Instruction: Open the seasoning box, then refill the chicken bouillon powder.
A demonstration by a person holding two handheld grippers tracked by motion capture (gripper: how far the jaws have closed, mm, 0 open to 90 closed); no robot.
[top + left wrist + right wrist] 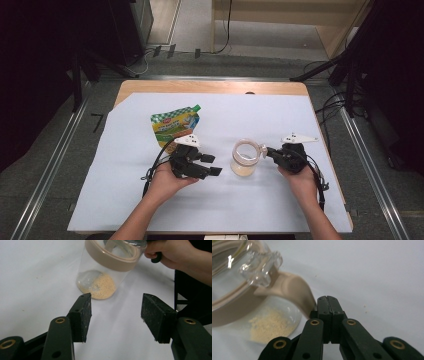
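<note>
Black-jawed, the left claw [116, 317] hung released just short of a clear plastic jar with a beige band and yellow powder [244, 159]. Beyond the jar, the right claw [328, 305] was clenched, its tip touching the jar's beige strap; a green-and-yellow spouted pouch [175, 125] lay behind the left claw on the white-covered table [120, 200].

- The jar [110, 267] runs off the top edge of my left gripper view, its mouth cut away.
- In my right gripper view the jar [242, 277] is blurred and cropped at the left and top; I cannot tell whether the closed jaws touch its tan handle [294, 292].
- The pouch [175, 127] is too small from the high view for me to read its print; the left gripper [212, 165] covers its lower corner.
</note>
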